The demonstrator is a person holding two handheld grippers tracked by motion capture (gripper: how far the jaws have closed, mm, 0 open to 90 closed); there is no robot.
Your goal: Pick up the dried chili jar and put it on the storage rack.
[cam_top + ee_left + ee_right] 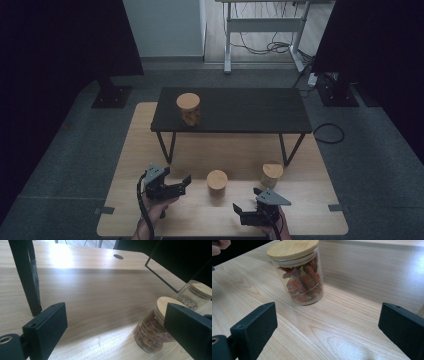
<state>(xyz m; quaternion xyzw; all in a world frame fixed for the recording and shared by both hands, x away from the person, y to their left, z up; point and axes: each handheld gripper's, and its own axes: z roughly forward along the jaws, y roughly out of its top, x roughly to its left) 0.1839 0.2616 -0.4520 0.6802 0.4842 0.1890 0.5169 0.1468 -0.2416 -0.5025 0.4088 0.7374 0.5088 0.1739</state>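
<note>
Both the left gripper [186, 181] and the right gripper [238, 209] are spread wide with nothing between their jaws. Between them, on the wooden table [300, 220], stands the chilli jar [217, 183]. It is glass with a bamboo lid, likely light, rigid, slippery and breakable, so gripping the mid-wall below the lid seems safest.
</note>
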